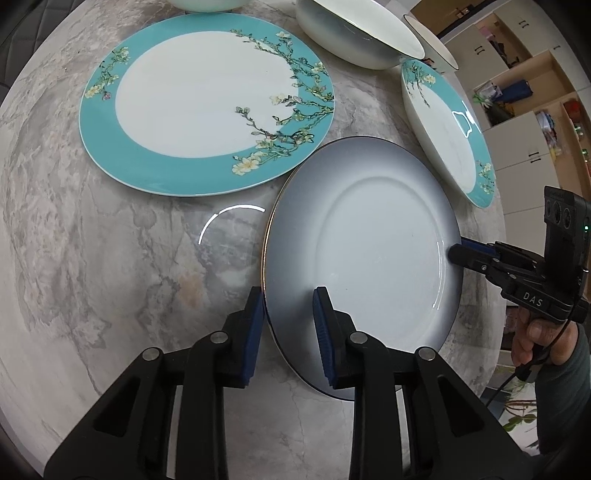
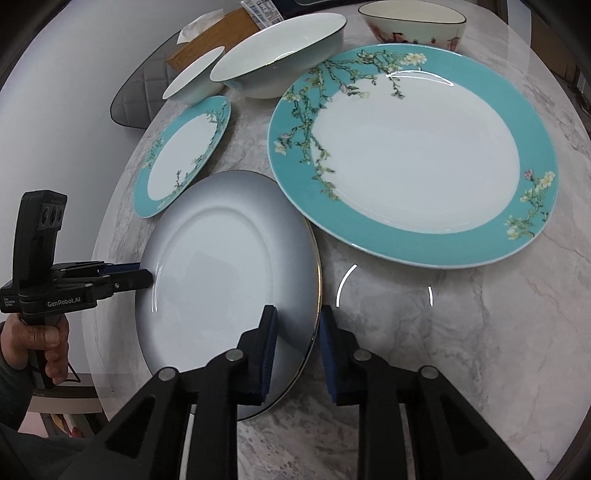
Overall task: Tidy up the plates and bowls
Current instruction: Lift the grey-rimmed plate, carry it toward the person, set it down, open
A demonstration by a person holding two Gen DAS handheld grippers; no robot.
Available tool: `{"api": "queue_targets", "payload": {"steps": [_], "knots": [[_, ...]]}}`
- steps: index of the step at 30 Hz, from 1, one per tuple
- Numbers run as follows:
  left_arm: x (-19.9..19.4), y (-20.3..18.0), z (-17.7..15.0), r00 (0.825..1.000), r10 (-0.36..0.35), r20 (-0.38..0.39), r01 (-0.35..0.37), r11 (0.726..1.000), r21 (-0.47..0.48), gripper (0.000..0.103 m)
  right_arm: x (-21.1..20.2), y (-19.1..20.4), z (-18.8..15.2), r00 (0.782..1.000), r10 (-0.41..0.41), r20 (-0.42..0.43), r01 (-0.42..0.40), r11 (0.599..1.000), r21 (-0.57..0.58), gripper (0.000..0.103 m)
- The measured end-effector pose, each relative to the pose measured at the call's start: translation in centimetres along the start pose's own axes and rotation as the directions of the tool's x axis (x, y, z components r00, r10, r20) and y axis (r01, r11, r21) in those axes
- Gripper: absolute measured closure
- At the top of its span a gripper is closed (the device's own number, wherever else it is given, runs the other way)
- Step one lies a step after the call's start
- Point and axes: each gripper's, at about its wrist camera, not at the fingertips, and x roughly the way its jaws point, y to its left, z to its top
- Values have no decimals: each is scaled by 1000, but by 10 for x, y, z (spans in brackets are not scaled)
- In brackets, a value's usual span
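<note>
The round grey-rimmed white ceramic plate [image 1: 369,236] with a thin gold edge lies on the grey marbled table [image 1: 92,258], beside the large turquoise-rimmed blossom-painted plate [image 1: 207,107]. The left gripper [image 1: 288,325] and right gripper [image 2: 298,347] each pinch its rim on opposite sides. Only the right view shows the wooden tissue box [image 2: 218,33].

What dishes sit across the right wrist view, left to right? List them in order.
Small teal floral plate → grey-white plate, gripped at its rim by both hand-held grippers → large teal floral plate. The bowls at the back overlap these in the order, so they are left out.
</note>
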Motion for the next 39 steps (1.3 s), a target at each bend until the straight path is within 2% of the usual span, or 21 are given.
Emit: {"api": "queue_targets", "payload": {"steps": [7, 13, 29, 39], "knots": [[0, -1, 1, 1000, 8, 5, -8, 1000, -5, 79, 1, -1, 3, 999, -7, -50, 10, 998, 58, 79], [-1, -1, -1, 1000, 3, 6, -3, 1000, 9, 80, -2, -14, -2, 997, 51, -50, -44, 990, 132, 82], [-24, -4, -24, 999, 18, 42, -18, 1000, 6, 82, -11, 6, -7, 998, 26, -49, -21, 995, 102, 82], [-45, -5, -54, 999, 12, 40, -12, 1000, -8, 82, -21, 21, -18, 999, 20, -30, -16, 993, 119, 82]]}}
